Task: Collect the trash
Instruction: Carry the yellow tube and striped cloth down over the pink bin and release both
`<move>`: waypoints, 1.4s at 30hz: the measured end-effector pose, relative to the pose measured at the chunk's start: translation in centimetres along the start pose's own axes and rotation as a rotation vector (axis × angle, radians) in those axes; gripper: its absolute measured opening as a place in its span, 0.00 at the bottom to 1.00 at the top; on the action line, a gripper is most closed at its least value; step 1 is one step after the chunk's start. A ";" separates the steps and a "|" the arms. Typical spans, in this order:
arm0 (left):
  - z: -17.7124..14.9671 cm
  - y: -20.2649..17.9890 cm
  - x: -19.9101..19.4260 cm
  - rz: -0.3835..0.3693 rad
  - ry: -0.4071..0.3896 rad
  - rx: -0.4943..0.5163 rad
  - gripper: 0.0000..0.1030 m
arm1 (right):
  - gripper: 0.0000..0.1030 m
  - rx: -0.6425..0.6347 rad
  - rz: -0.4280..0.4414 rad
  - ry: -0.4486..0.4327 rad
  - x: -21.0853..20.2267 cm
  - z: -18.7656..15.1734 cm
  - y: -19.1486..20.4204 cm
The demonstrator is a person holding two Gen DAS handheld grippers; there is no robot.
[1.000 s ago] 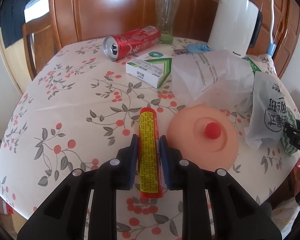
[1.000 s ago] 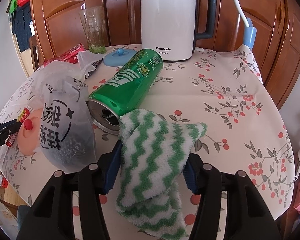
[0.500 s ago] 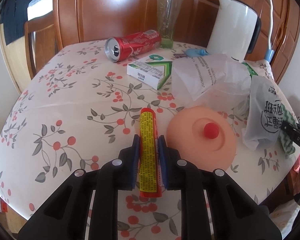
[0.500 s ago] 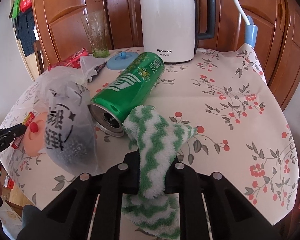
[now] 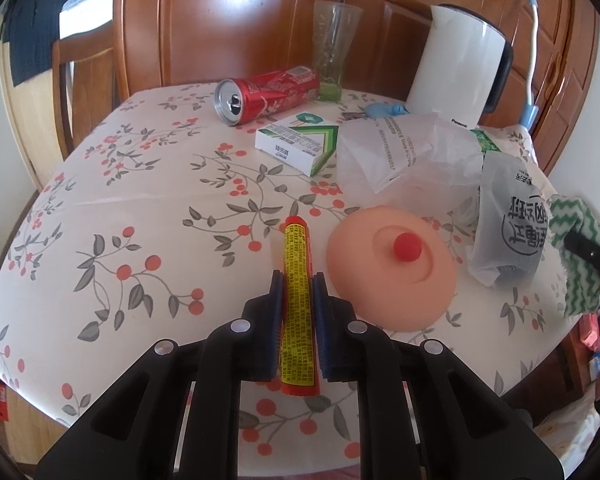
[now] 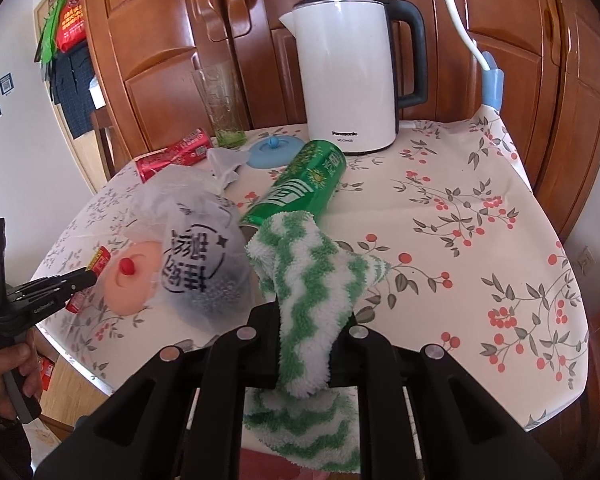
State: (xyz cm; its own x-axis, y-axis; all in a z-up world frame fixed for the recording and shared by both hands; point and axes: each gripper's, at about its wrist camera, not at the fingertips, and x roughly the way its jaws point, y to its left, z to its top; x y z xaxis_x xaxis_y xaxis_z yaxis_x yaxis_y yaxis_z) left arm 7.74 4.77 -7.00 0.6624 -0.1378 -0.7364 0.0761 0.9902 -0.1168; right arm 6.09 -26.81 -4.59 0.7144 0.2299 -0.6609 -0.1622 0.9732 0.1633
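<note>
My left gripper is shut on a red and yellow tube and holds it over the near part of the floral table. My right gripper is shut on a green and white zigzag cloth, lifted off the table. A red can lies on its side at the back. A green can lies beyond the cloth. A white and green box, a crumpled clear bag and a printed grey bag lie in the middle.
A peach lid with a red knob lies right of the tube. A white kettle, a glass and a blue lid stand at the back, before wooden cabinets. A chair stands at the far left.
Both grippers closed, the left on the tube and the right on the cloth. Both then lifted and drew back a little from the table.
</note>
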 end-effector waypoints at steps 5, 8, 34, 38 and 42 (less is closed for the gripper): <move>-0.1 -0.3 -1.1 0.008 -0.017 0.021 0.13 | 0.12 0.015 0.007 -0.003 -0.6 -0.3 0.0; -0.1 -0.5 -2.2 0.005 -0.033 0.028 0.12 | 0.12 0.019 0.014 -0.013 -1.5 -0.5 0.1; -17.5 -7.6 -4.7 -0.149 0.235 0.186 0.12 | 0.12 -0.063 0.220 0.246 -3.0 -17.7 8.6; -21.1 -6.9 0.2 -0.127 0.351 0.184 0.12 | 0.12 -0.078 0.186 0.350 2.2 -22.3 8.5; -24.1 -6.2 4.8 -0.114 0.445 0.174 0.12 | 0.12 -0.071 0.169 0.445 7.3 -25.7 8.0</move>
State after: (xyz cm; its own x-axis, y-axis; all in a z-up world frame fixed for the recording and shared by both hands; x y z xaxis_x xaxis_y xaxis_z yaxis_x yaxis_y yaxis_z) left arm -7.48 -2.59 -25.86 0.2630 -0.2033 -0.9431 0.2782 0.9520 -0.1276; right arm -7.51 -17.13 -26.94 0.3154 0.3518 -0.8813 -0.3084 0.9163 0.2555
